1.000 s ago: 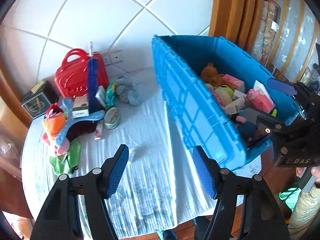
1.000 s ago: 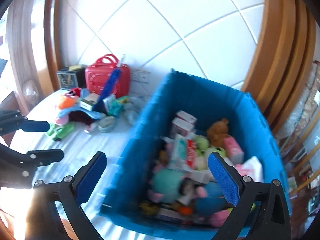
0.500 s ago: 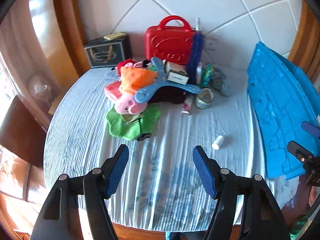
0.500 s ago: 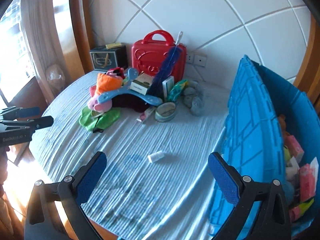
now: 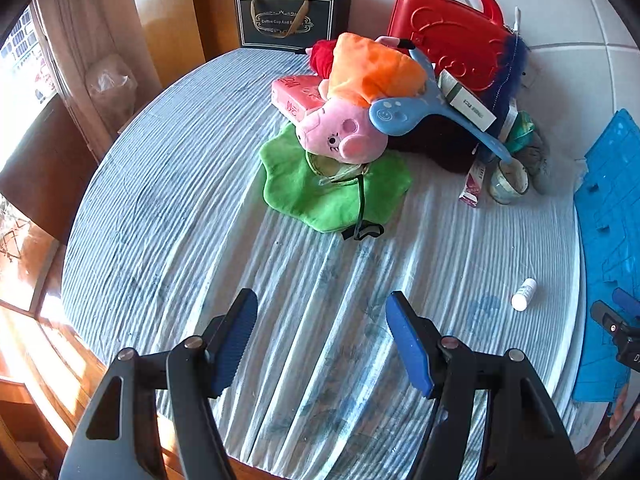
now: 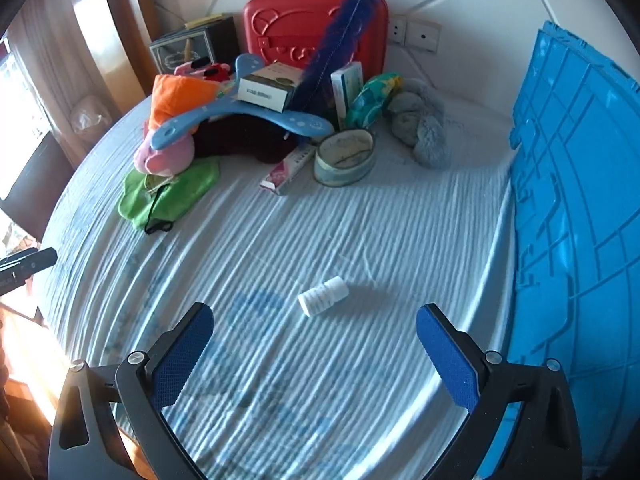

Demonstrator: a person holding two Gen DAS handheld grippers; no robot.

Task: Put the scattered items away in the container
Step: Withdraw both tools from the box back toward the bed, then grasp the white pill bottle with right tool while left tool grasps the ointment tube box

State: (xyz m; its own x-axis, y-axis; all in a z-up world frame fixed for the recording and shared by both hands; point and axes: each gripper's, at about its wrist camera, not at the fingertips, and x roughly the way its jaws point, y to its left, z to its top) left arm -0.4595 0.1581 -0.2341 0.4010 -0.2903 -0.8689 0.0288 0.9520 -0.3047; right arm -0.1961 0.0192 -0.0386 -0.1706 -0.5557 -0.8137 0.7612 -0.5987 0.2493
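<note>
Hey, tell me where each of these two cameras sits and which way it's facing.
Left wrist: on the left tool, angled down at the striped tablecloth and pink plush pig; both its fingers show, plus the right tool.
Right wrist: on the right tool, angled down at the small white bottle; its fingers and the left tool show.
Shared: bottle, red case, blue crate.

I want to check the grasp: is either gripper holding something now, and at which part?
Nothing is held. The left gripper and the right gripper are both open and empty above the table.
</note>
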